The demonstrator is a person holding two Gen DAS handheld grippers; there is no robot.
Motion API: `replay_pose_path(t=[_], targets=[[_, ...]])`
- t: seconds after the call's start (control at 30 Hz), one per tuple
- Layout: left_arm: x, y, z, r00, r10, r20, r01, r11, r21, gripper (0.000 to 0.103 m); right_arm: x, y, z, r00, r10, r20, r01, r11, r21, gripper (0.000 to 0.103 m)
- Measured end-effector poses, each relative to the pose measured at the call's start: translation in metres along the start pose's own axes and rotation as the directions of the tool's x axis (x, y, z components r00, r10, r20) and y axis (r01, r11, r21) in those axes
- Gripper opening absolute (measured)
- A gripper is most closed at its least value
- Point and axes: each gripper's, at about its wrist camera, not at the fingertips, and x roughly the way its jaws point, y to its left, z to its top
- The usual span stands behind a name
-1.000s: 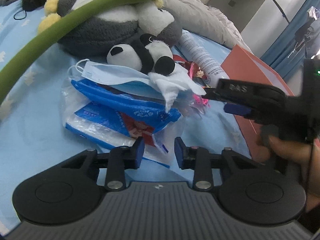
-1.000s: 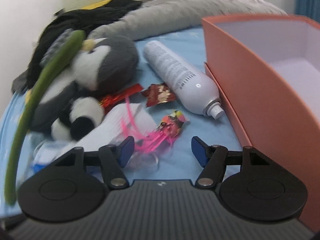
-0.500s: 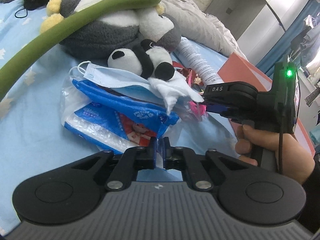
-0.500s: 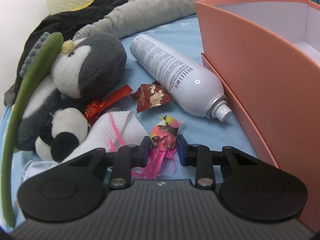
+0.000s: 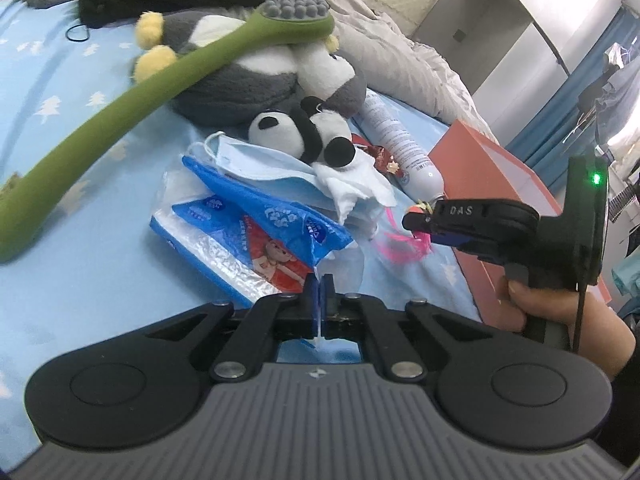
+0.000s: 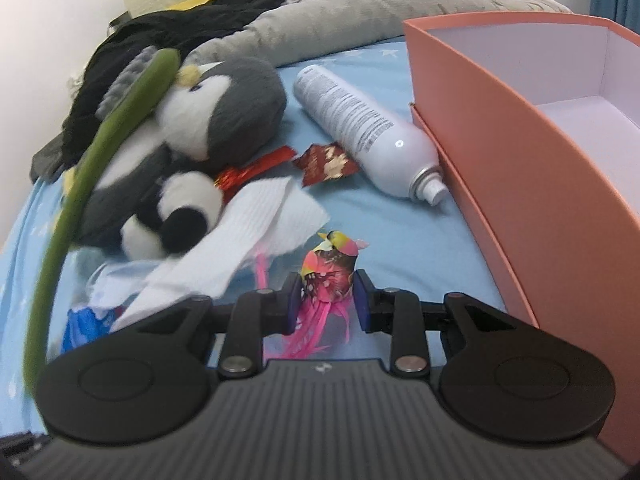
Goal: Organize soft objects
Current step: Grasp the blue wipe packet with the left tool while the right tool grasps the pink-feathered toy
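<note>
Holding 2 items for sorting: your left gripper (image 5: 319, 285) pinches the tissue pack (image 5: 256, 236) wrapper shut, your right gripper (image 6: 326, 294) clamps the feather toy (image 6: 330, 264) beside the open box (image 6: 500, 120).

A white wardrobe (image 5: 500, 20) and blue curtain (image 5: 560, 108) stand behind the bed (image 5: 60, 280).

A blue star-print bed (image 5: 72, 272) carries plush toys (image 5: 256, 92), spray can (image 6: 360, 128), orange box (image 6: 520, 152).
</note>
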Motion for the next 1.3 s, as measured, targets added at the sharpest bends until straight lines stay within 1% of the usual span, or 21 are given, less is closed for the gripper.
replay_pose_path(t=[0.23,0.43,0.53,0.6,0.67,0.7,0.73,0.8,0.83,0.9,0.97,1.03,1.3], targets=[[-0.038,0.008,-0.014,1.000,-0.004,-0.001,0.004,1.000,-0.028,0.001,-0.033,0.020,-0.019,0.999,0.030,-0.019,-0.031,0.997,-0.071,0.031],[-0.066,0.016,-0.032,1.000,0.019,-0.024,-0.020,0.999,-0.051,0.001,-0.058,0.033,-0.039,0.998,0.041,-0.055,-0.047,0.993,-0.111,0.031],[-0.077,0.023,-0.043,0.998,0.050,-0.036,-0.053,0.997,-0.058,0.001,-0.067,0.039,-0.052,0.995,0.050,-0.084,-0.060,0.990,-0.129,0.031],[-0.082,0.030,-0.048,0.997,0.066,-0.047,-0.070,0.994,-0.084,0.001,-0.072,0.043,-0.060,0.994,0.045,-0.099,-0.060,0.987,-0.150,0.031],[-0.087,0.038,-0.052,0.993,0.111,-0.049,-0.117,0.983,-0.139,0.002,-0.075,0.047,-0.067,0.994,0.033,-0.109,-0.052,0.983,-0.176,0.031],[-0.088,0.041,-0.054,0.989,0.138,-0.056,-0.145,0.978,-0.151,0.002,-0.075,0.048,-0.069,0.993,0.028,-0.116,-0.049,0.982,-0.181,0.031],[-0.090,0.041,-0.055,0.987,0.148,-0.057,-0.155,0.976,-0.153,0.002,-0.076,0.047,-0.071,0.992,0.026,-0.124,-0.048,0.982,-0.180,0.031],[-0.095,0.042,-0.057,0.988,0.148,-0.045,-0.154,0.973,-0.173,0.004,-0.078,0.047,-0.075,0.991,0.025,-0.130,-0.049,0.982,-0.184,0.031],[-0.096,0.042,-0.057,0.989,0.139,-0.041,-0.144,0.972,-0.186,0.007,-0.079,0.048,-0.077,0.991,0.018,-0.129,-0.043,0.980,-0.194,0.031],[-0.099,0.041,-0.057,0.992,0.122,-0.035,-0.126,0.968,-0.217,0.017,-0.081,0.047,-0.080,0.991,0.016,-0.132,-0.042,0.980,-0.196,0.031],[-0.102,0.041,-0.057,0.993,0.114,-0.022,-0.116,0.962,-0.249,0.042,-0.081,0.046,-0.082,0.991,0.015,-0.135,-0.041,0.980,-0.195,0.031],[-0.104,0.038,-0.056,0.993,0.117,-0.008,-0.115,0.956,-0.271,0.052,-0.082,0.044,-0.082,0.991,0.016,-0.134,-0.042,0.980,-0.193,0.031],[-0.089,0.030,-0.047,0.988,0.153,0.007,-0.144,0.947,-0.288,0.053,-0.082,0.039,-0.087,0.993,0.009,-0.120,-0.033,0.978,-0.204,0.031]])
